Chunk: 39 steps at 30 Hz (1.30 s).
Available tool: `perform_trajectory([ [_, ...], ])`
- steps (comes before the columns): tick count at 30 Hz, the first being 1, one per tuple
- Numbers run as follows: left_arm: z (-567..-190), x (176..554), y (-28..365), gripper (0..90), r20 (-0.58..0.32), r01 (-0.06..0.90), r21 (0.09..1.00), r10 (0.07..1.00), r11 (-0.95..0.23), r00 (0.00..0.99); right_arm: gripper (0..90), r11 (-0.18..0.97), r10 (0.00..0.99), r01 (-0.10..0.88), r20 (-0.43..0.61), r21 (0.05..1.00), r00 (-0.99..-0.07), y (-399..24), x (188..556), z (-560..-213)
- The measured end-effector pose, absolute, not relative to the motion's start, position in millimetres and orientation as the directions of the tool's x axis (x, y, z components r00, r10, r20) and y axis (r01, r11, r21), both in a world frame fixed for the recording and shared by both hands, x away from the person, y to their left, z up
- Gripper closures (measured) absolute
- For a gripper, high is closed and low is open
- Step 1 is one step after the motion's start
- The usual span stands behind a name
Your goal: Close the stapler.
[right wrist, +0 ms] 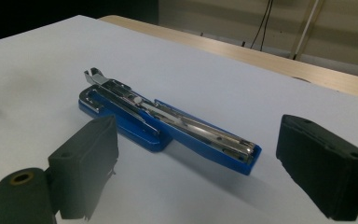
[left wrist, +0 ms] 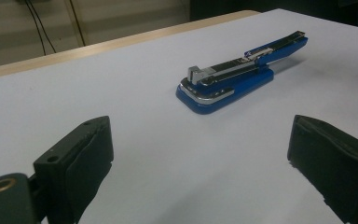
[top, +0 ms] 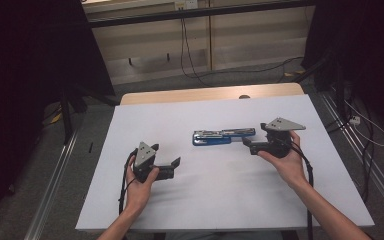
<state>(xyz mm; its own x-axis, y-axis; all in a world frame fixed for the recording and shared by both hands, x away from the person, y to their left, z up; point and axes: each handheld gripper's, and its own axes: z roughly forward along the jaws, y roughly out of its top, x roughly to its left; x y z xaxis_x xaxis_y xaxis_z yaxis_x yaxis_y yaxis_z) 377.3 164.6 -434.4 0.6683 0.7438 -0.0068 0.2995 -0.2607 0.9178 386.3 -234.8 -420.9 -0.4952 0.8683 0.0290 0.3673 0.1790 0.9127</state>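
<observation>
A blue stapler (top: 222, 136) with a chrome magazine lies swung open flat near the middle of the white table top (top: 205, 200). My right gripper (top: 247, 142) sits just right of it, jaws wide apart and pointing at its long arm. In the right gripper view, the stapler (right wrist: 168, 123) stretches away from the open right gripper (right wrist: 196, 172), its near tip just ahead of the gap and untouched. My left gripper (top: 175, 164) rests lower left, open and holding nothing. From the left gripper (left wrist: 198, 172), the stapler (left wrist: 242, 77) lies well ahead on bare table.
A wooden table edge (top: 205, 94) shows beyond the white top. Cables (top: 190, 60) run over the floor behind, and dark curtains hang at both sides. Metal rails (top: 55, 185) flank the table.
</observation>
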Motion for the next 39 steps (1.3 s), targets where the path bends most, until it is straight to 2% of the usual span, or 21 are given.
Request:
perform_trajectory([
  [4,-431.1,380.7,154.9,7.2,0.009,0.298,0.912,0.739,-0.283,0.674,14.5,0.153,0.878,0.389,0.056,0.908,-0.475,-243.1,382.9,-425.9],
  [11,-427.2,390.2,140.8,6.8,-0.023,0.305,0.912,0.71,-0.273,0.703,16.4,0.158,0.881,0.407,0.058,0.9,-0.47,-252.9,375.1,-431.6],
  [14,-427.5,394.8,137.0,6.3,-0.026,0.291,0.92,0.703,-0.261,0.711,21.2,0.147,0.882,0.418,0.073,0.897,-0.466,-258.7,373.9,-434.0],
  [21,-427.5,402.0,127.2,5.1,-0.023,0.273,0.927,0.685,-0.259,0.728,24.1,0.15,0.885,0.445,0.081,0.883,-0.459,-261.5,374.9,-442.7],
  [23,-428.0,403.7,124.6,5.3,-0.019,0.269,0.927,0.685,-0.26,0.728,28.2,0.147,0.88,0.448,0.091,0.882,-0.467,-260.9,374.9,-443.6],
  [25,-429.0,406.1,122.5,5.3,-0.02,0.268,0.928,0.686,-0.257,0.727,38.0,0.143,0.874,0.44,0.096,0.887,-0.477,-261.6,374.8,-443.5],
  [31,-431.2,415.5,113.1,5.4,-0.034,0.269,0.933,0.687,-0.237,0.726,55.2,0.146,0.871,0.422,0.086,0.895,-0.483,-262.1,375.7,-443.7],
  [34,-430.3,420.1,105.8,5.7,-0.012,0.25,0.935,0.685,-0.25,0.729,64.3,0.154,0.868,0.42,0.08,0.894,-0.49,-261.4,377.5,-445.2],
  [39,-431.0,426.3,99.5,9.6,-0.013,0.26,0.932,0.693,-0.253,0.721,76.6,0.155,0.861,0.437,0.095,0.886,-0.499,-261.3,378.8,-447.3],
])
